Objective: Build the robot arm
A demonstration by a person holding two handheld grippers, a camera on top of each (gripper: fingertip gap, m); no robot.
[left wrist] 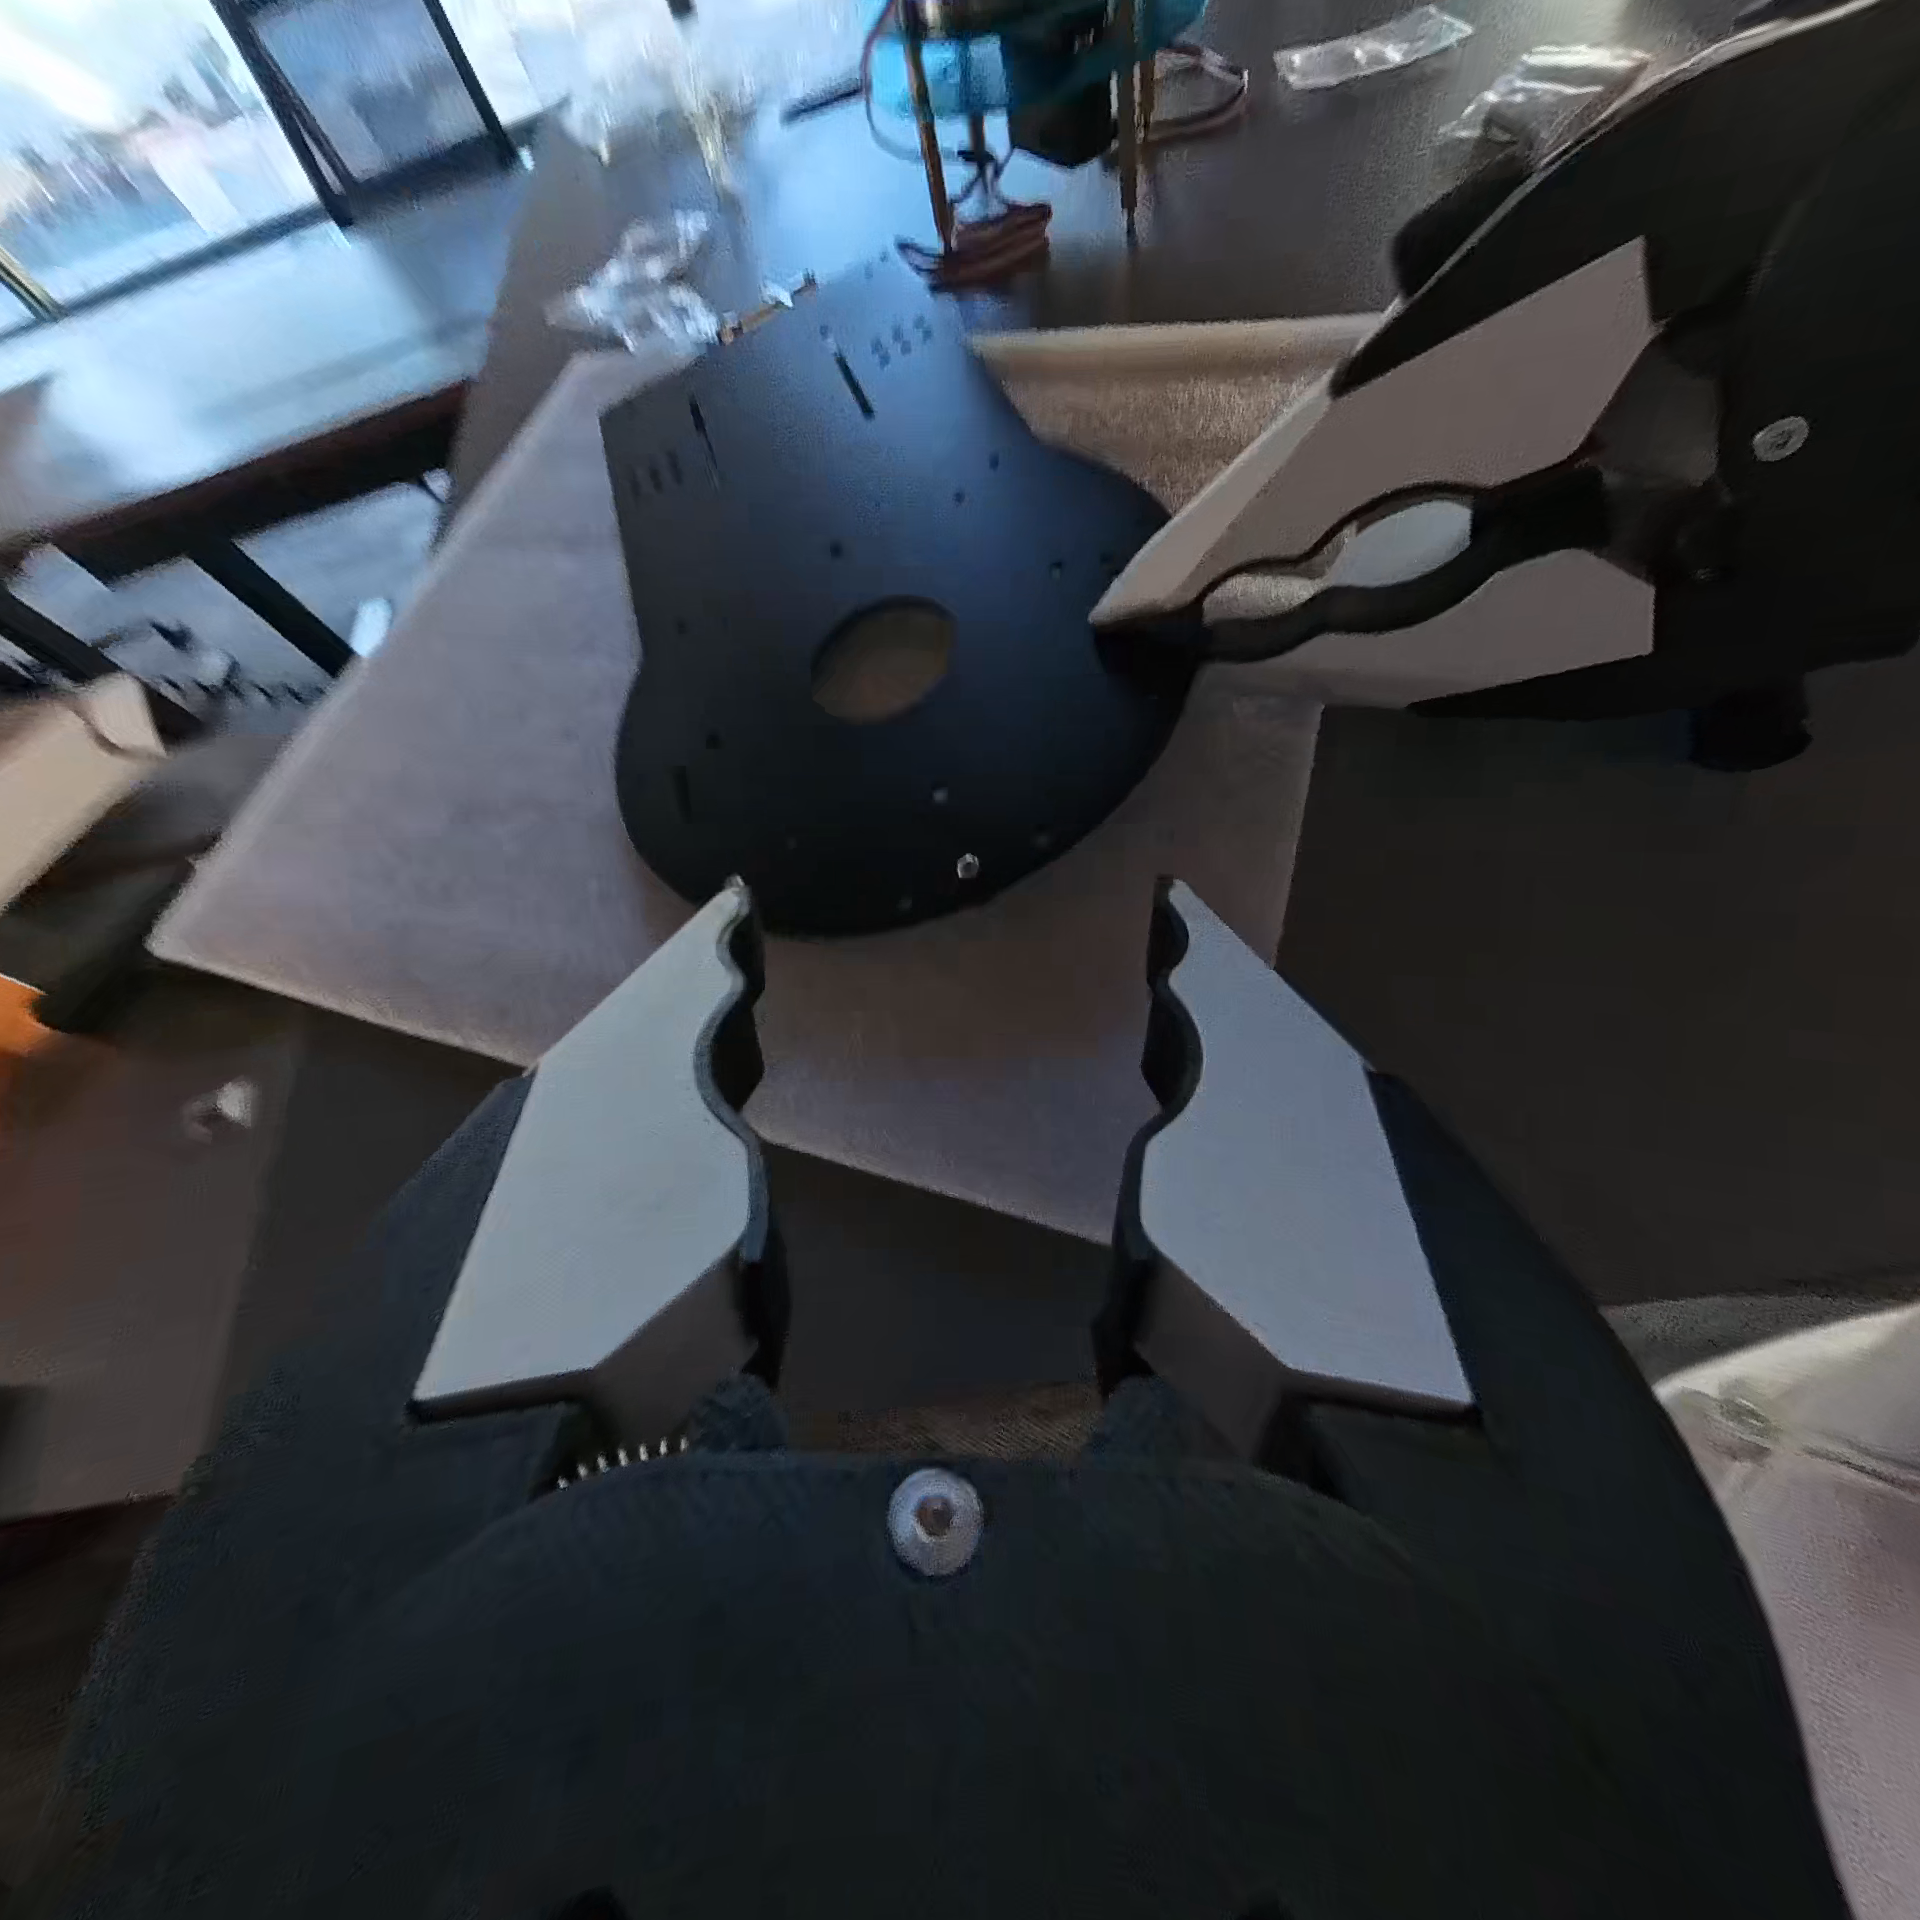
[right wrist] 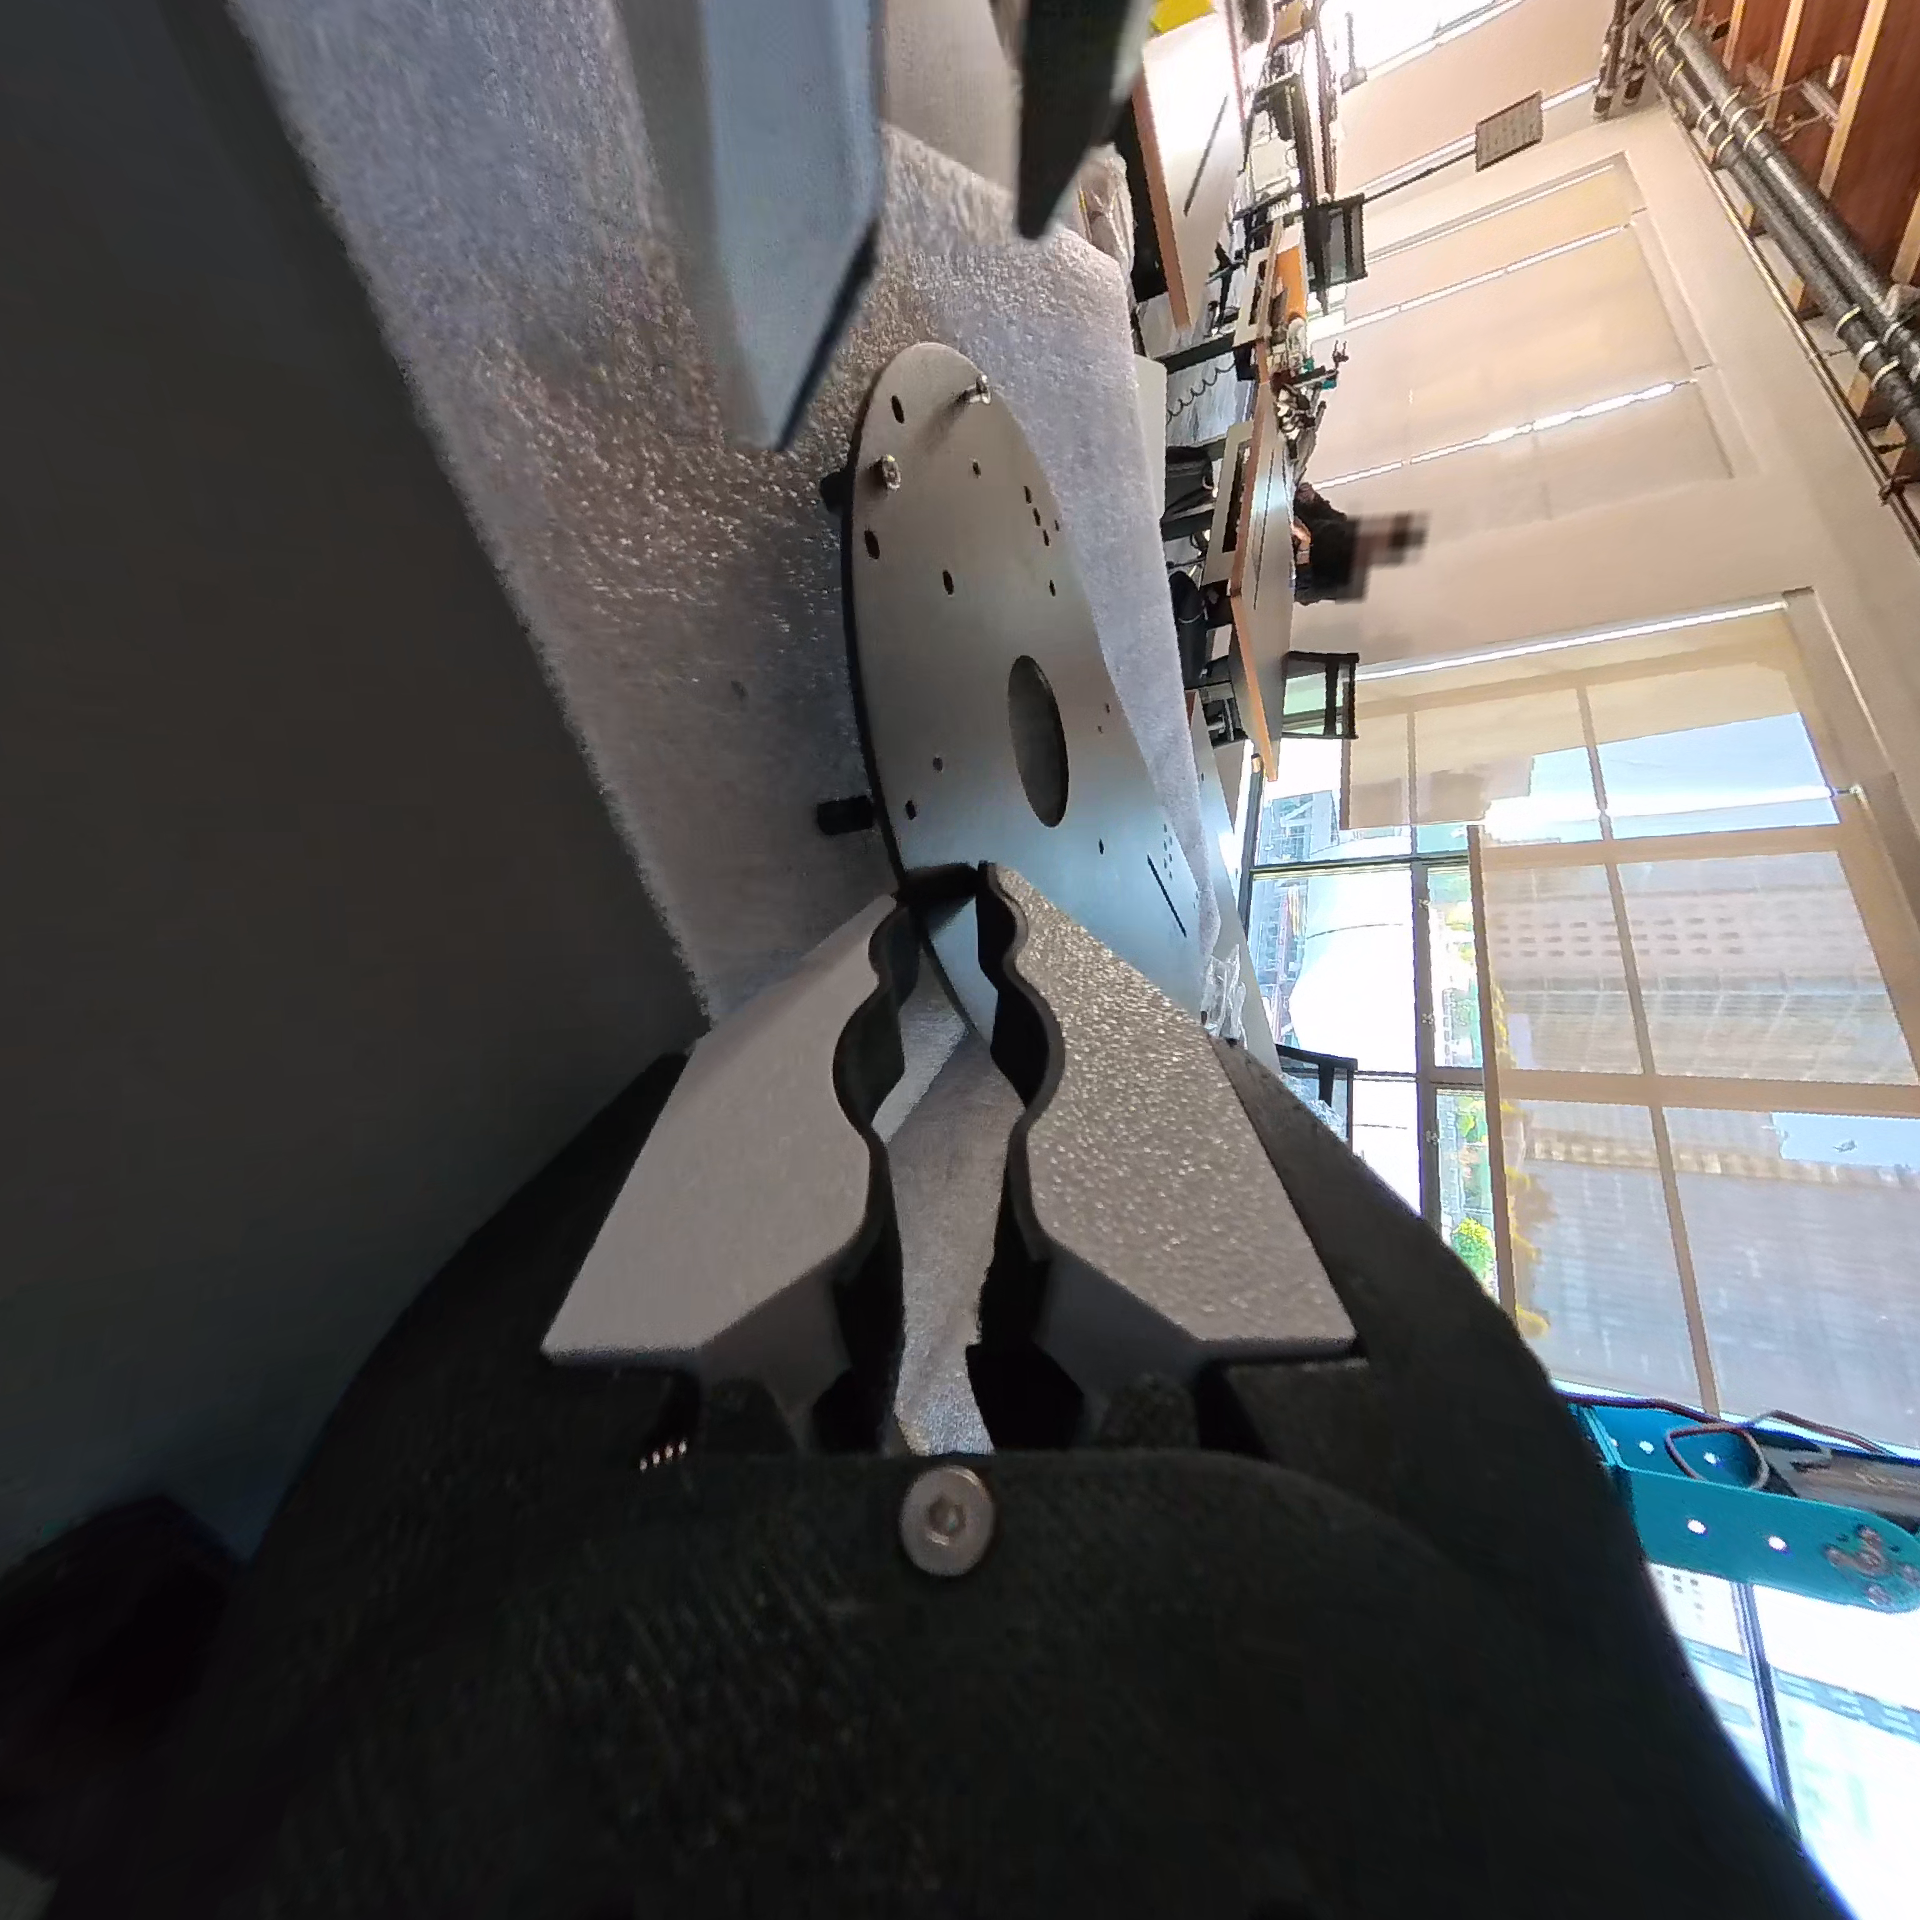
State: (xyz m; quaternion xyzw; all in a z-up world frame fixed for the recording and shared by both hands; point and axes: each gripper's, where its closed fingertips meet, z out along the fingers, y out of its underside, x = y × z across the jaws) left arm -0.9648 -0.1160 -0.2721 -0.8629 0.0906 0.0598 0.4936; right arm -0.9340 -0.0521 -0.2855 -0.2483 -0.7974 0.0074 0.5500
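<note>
A black chassis plate with a round hole and several small holes and slots lies on a white foam sheet. My left gripper is open and empty, its fingertips just short of the plate's near edge. My right gripper comes in from the right and is shut on the plate's right edge. In the right wrist view, which is rolled sideways, the plate looks grey from glare. There my right gripper clamps its rim, and one of the left gripper's fingers shows beyond the plate over the foam sheet.
A teal robot part with wires stands behind the plate and also shows in the right wrist view. Clear plastic bags lie at the back. Short black standoffs stick out under the plate. Desks and windows lie beyond. The grippers' ends are close to 8 cm from one another.
</note>
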